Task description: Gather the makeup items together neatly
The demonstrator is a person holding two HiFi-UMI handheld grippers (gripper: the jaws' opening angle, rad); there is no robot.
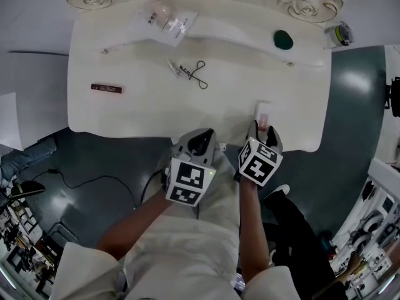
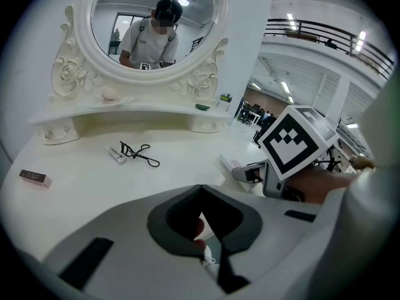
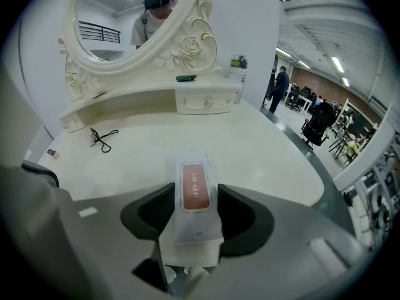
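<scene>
Left gripper [image 2: 201, 192]: jaws drawn together at the tips, nothing between them; it hangs just off the near edge of the white vanity table [image 1: 144, 114]. Right gripper [image 3: 195, 199] is just beside it on the right, jaws narrowed onto a white sachet [image 3: 194, 189] with a red label. The sachet's far end sticks out past the fingertips over the table's near edge; whether it touches the top, cannot tell. Ahead of the left gripper and slightly left, well apart from it, lies a black eyelash curler [image 1: 196, 72] with a small clear tube [image 1: 174, 67] just beside its head. Far off to the left gripper's left is a dark brown bar [image 1: 106, 88], lying flat and alone. Beyond the curler, at the table's back, is a clear plastic pouch [image 1: 165, 19]. Straight ahead of the right gripper, on the raised back shelf, sits a dark green oval item [image 1: 283, 39]; a small bottle [image 1: 340, 35] stands further right of that. The oval mirror [image 2: 156, 24] rises behind the shelf.
</scene>
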